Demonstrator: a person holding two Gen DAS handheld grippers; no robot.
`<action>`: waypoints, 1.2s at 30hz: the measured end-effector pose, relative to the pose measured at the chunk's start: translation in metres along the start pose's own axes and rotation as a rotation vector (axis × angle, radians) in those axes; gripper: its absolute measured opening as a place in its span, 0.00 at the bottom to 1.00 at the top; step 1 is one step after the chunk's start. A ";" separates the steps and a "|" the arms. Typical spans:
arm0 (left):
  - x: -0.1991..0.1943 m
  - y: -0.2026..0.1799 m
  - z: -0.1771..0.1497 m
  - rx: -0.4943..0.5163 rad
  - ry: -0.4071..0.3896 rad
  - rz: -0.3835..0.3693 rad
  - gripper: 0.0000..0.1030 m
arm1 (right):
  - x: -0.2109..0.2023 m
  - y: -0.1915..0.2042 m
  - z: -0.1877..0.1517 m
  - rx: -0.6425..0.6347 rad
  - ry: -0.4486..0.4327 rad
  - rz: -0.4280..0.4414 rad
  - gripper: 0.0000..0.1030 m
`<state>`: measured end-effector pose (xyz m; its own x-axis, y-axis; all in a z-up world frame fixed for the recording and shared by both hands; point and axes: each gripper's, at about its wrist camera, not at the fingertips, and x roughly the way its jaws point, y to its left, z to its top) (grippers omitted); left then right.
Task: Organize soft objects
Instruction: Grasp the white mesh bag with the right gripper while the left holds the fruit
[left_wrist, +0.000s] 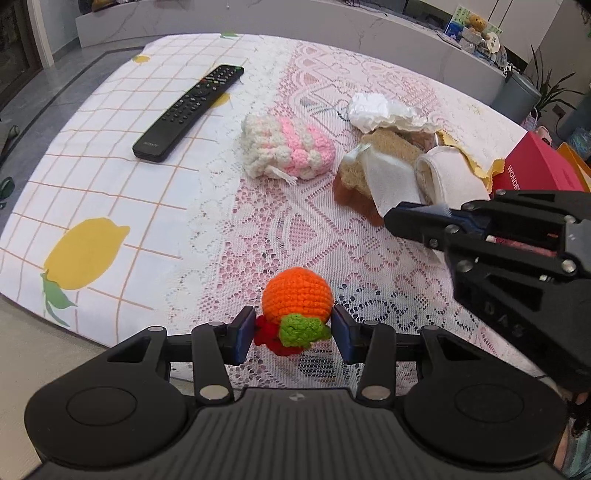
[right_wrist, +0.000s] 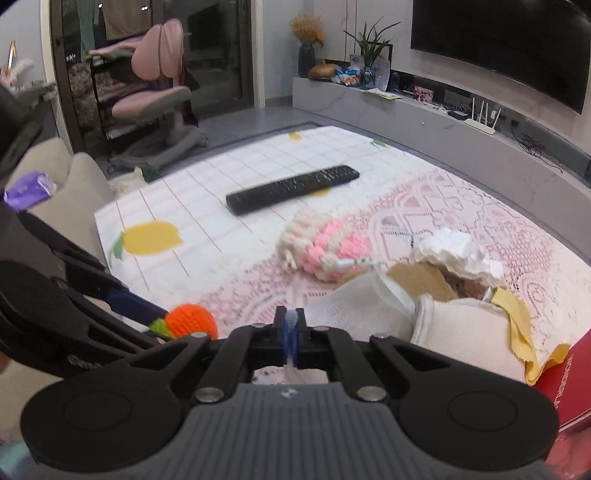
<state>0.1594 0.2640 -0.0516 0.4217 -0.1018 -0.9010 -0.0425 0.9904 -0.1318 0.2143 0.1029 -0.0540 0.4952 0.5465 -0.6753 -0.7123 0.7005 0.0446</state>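
Gripping crocheted orange toy (left_wrist: 296, 298) between half-spread pads of left gripper (left_wrist: 294, 334), just above lace cloth (left_wrist: 280, 236) at near table edge. Pinching thin white fabric (left_wrist: 388, 179) (edge of the folded pile) in fully closed right gripper (right_wrist: 291, 332). Lying apart behind: pink-and-cream knit pouch (left_wrist: 286, 149), remote control (left_wrist: 190, 110).
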 end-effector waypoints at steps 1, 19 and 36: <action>-0.003 0.000 0.000 0.001 -0.004 0.002 0.49 | -0.004 0.001 0.003 0.002 -0.006 0.005 0.00; -0.012 -0.010 -0.015 0.010 -0.001 -0.016 0.49 | -0.003 -0.030 -0.020 0.169 0.145 0.055 0.00; 0.013 -0.027 -0.009 0.048 0.035 -0.058 0.49 | 0.006 -0.056 -0.061 0.132 0.149 0.006 0.75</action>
<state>0.1580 0.2351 -0.0628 0.3903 -0.1618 -0.9064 0.0247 0.9859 -0.1654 0.2273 0.0388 -0.1052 0.4052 0.4836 -0.7759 -0.6387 0.7569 0.1383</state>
